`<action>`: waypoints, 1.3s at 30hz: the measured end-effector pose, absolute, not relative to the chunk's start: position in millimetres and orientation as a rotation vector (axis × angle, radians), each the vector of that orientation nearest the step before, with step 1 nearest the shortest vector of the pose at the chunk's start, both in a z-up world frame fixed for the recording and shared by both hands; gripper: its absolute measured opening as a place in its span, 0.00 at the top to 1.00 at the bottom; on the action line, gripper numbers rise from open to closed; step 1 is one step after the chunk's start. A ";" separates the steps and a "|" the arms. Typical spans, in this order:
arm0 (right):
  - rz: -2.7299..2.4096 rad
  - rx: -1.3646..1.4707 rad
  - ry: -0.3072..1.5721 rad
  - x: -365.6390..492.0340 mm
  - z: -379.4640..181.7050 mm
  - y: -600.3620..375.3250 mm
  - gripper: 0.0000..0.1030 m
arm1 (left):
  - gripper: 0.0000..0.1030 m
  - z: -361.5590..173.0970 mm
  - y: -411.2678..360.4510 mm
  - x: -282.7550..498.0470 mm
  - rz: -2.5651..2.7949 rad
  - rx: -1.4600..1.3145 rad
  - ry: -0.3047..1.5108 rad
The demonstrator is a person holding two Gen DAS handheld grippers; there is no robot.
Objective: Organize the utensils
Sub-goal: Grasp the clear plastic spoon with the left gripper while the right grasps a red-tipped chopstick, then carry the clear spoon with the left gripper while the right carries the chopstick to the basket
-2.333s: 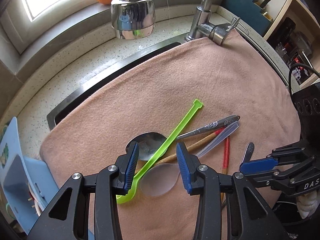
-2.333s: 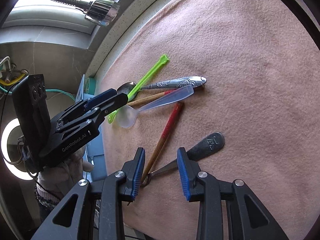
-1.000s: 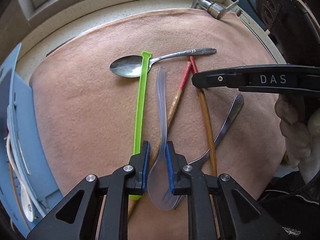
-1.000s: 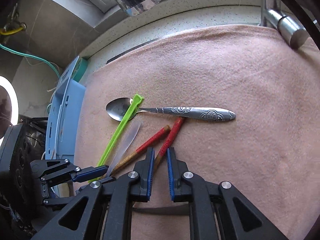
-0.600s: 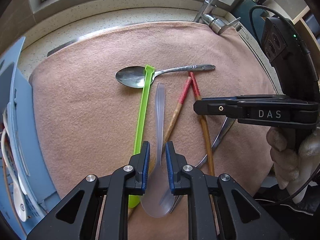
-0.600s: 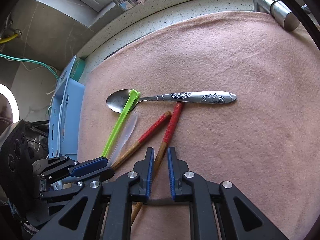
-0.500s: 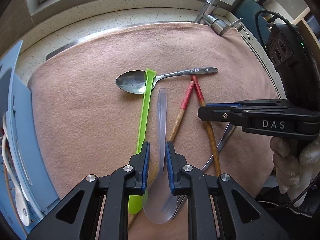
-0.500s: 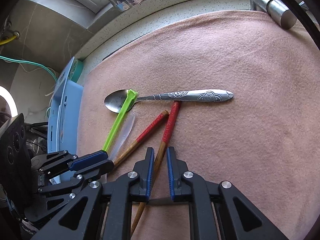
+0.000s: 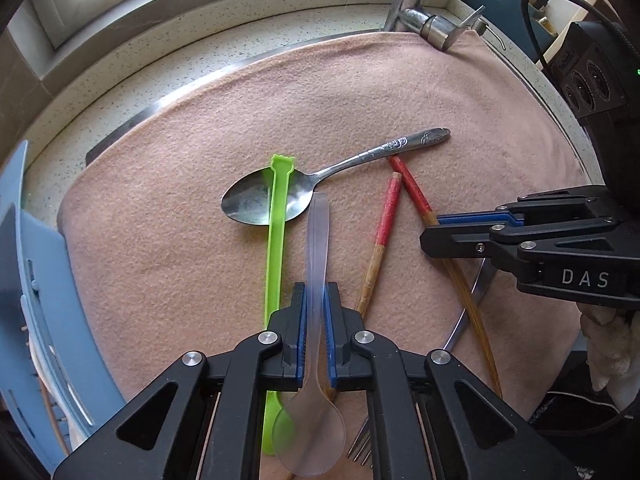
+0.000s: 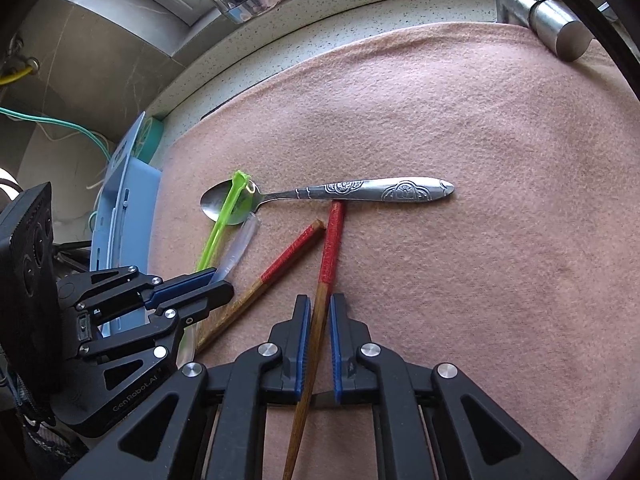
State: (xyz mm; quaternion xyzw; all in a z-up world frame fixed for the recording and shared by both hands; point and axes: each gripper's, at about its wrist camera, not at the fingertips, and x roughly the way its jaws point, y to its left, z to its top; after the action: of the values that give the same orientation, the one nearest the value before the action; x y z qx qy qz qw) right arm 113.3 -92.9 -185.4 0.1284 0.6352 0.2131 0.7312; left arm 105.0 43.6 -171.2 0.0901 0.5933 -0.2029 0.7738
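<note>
Both grippers are black plastic with blue finger pads and silver screws. The right gripper point(image 9: 436, 227) reads "DAS"; the left gripper point(image 10: 218, 280) reads "GenRobot.AI". A whitish glove point(image 9: 612, 344) shows behind "DAS".

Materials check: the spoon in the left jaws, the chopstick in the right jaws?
Clear spoon: looks like frosted translucent plastic; the cloth shows through its handle. Chopstick: looks like wood or bamboo, brown grain on the shaft, with a red textured coating or wrap on the upper part. I cannot tell which.

Both wrist views look down closely, sharing the pink cloth point(image 9: 192, 168).
</note>
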 end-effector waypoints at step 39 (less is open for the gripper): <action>0.664 0.371 1.135 96.8 -77.5 -39.1 0.94 | 0.94 -48.1 159.3 28.8 -0.297 -0.114 0.921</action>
State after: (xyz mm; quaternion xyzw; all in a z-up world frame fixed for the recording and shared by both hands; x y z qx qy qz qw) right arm 96.8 -39.1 -77.5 0.1715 0.5242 0.3067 0.7757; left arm 28.8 159.3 -48.1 -0.0546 0.4426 -0.1429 0.8836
